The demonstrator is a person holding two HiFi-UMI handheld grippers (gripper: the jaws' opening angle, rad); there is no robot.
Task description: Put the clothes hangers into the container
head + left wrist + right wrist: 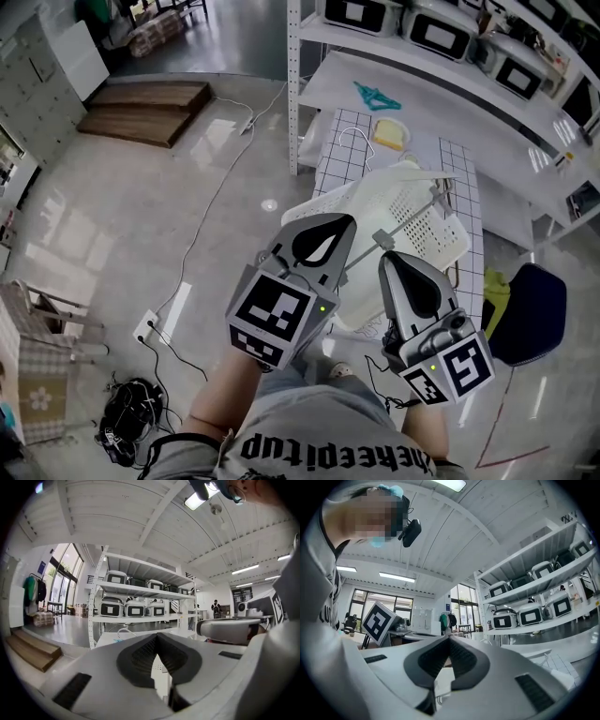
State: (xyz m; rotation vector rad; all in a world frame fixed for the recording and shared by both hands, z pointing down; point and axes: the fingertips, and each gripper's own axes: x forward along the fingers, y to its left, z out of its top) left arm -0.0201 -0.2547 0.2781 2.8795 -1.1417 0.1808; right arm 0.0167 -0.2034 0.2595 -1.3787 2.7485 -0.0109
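With the left gripper and right gripper both closed and empty, the thin white hanger on the table beyond the basket is probably light, stiff and slippery, so grasp one shoulder

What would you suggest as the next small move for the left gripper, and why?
Probably open the left gripper and lower it toward the thin white wire hanger on the checked tablecloth: it and the right gripper are shut and empty, held high, and that hanger lies outside the white perforated plastic basket.
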